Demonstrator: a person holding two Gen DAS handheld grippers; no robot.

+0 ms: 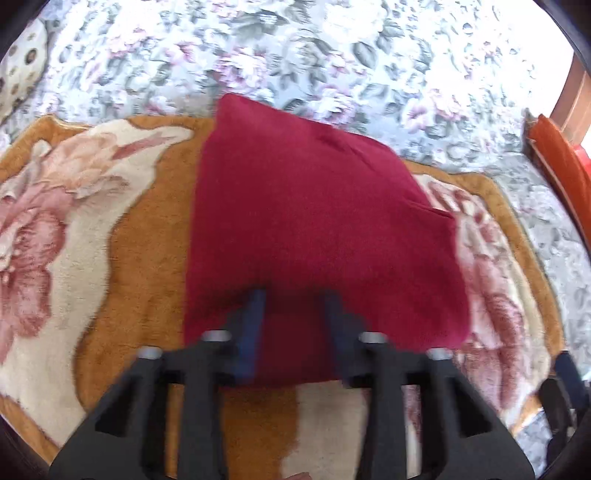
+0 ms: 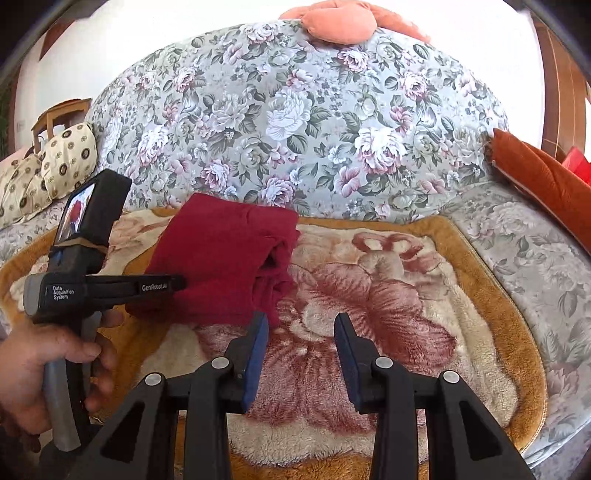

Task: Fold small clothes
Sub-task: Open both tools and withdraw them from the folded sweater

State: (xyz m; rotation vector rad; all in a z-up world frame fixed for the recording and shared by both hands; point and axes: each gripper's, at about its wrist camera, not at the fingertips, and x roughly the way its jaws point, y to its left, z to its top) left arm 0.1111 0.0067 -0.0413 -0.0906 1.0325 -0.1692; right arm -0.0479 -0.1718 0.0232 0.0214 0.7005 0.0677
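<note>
Our left claw [image 1: 295, 295] sits released over the folded red garment [image 1: 317, 229], likely pressing it flat; right claw [image 2: 301, 321] released, clear beside.

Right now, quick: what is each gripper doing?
Left gripper: open, fingers over the red cloth, gripping nothing.
Right gripper: open, empty, above the blanket.

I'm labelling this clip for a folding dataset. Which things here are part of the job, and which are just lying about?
Part of the job:
- folded dark red knit garment
- left gripper, jaws apart over the garment's near edge
- right gripper, jaws open, holding nothing
- plush tan floral blanket underneath

Lying about:
- cream patterned cushions
- orange velvet cushion
- peach cushion
</note>
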